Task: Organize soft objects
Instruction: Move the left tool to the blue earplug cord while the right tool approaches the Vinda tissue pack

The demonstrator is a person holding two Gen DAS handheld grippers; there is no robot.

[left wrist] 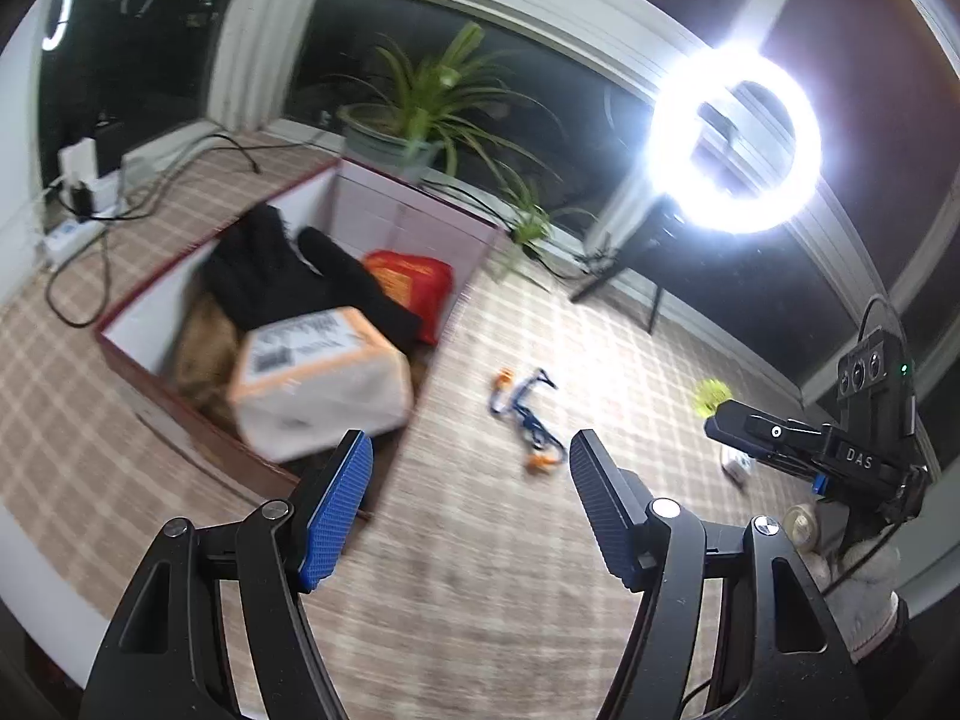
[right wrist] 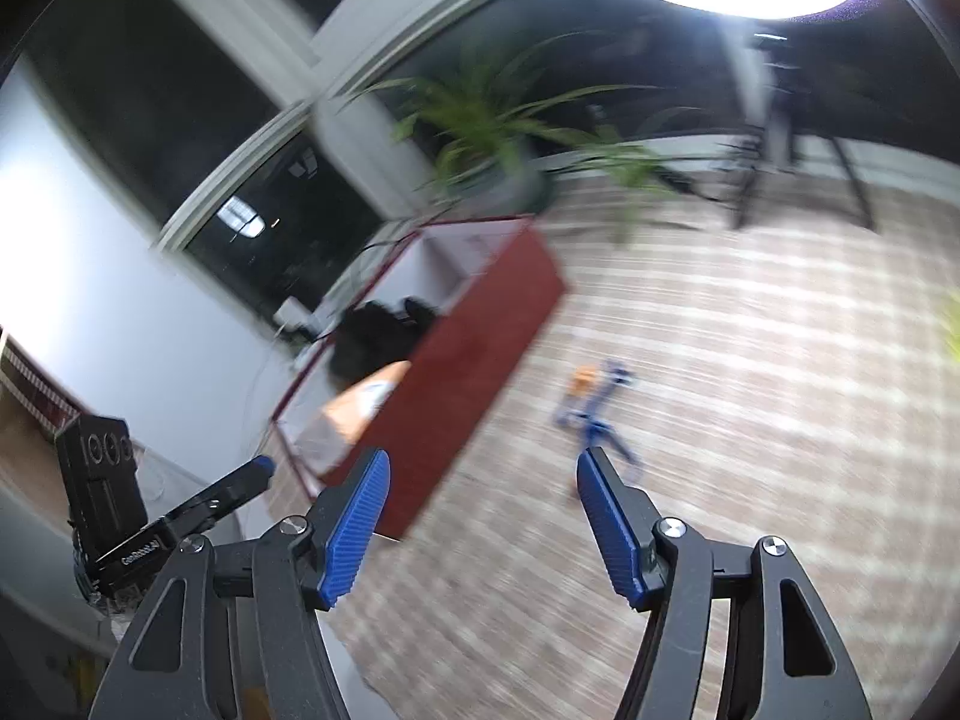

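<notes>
A dark-red box [left wrist: 138, 375] with white inner walls stands on the checked cloth. In it lie black gloves [left wrist: 282, 267], a red pouch [left wrist: 414, 282], a brown furry thing [left wrist: 204, 348] and a white-and-orange packet [left wrist: 318, 378]. A blue strap with orange clips [left wrist: 528, 414] lies on the cloth right of the box. My left gripper [left wrist: 471, 504] is open and empty, above the cloth near the box's front corner. My right gripper [right wrist: 480, 516] is open and empty; the box [right wrist: 468, 360] and the strap [right wrist: 591, 405] lie ahead of it.
A bright ring light [left wrist: 735, 135] on a tripod stands at the back right. Potted plants [left wrist: 420, 114] line the windowsill. A power strip with cables [left wrist: 78, 222] lies at the back left. A yellow-green object [left wrist: 711, 396] lies on the cloth to the right.
</notes>
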